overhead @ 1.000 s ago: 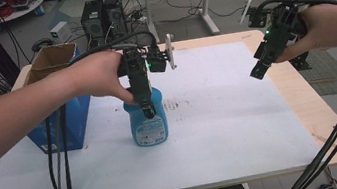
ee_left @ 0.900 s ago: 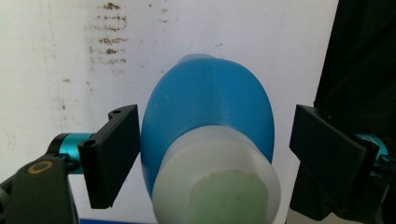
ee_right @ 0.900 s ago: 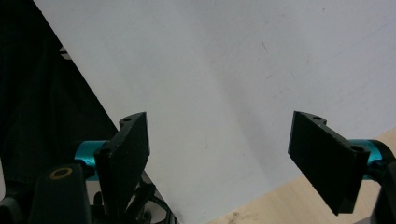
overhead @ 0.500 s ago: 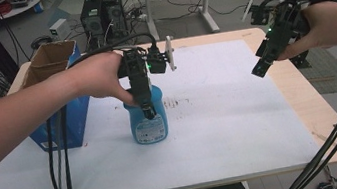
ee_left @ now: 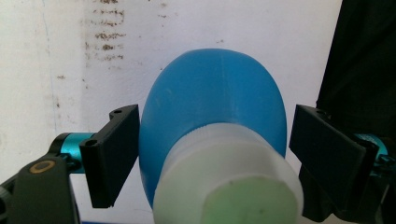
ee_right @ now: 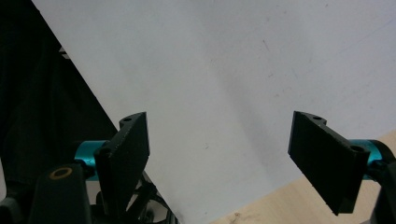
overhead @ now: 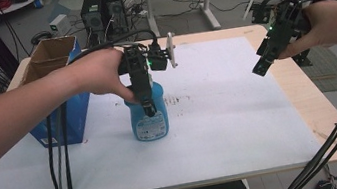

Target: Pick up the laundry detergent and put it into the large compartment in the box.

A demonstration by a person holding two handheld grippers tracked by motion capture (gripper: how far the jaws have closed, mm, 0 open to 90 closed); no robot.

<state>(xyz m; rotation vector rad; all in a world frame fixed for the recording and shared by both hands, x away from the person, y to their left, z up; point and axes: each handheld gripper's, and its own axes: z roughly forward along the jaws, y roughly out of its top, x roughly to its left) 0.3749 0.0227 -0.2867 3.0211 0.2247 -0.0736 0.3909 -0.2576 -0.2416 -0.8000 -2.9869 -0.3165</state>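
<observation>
Table: light wooden table (overhead: 309, 103) with rounded corners.
Cover: large white paper sheet (overhead: 223, 137) over most of it, smudged dark near centre.
Centre: upright blue plastic bottle (overhead: 149, 115).
Nine o'clock: blue-sided open cardboard box (overhead: 62, 90) at the edge.

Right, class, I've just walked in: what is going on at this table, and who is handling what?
A person holds tongs in each hand over a white-covered table. The left tongs are open, jaws either side of the white cap of an upright blue plastic bottle; whether they touch it is unclear. The right tongs hang open above the table's right side, holding nothing. A blue cardboard box stands at the left.
</observation>
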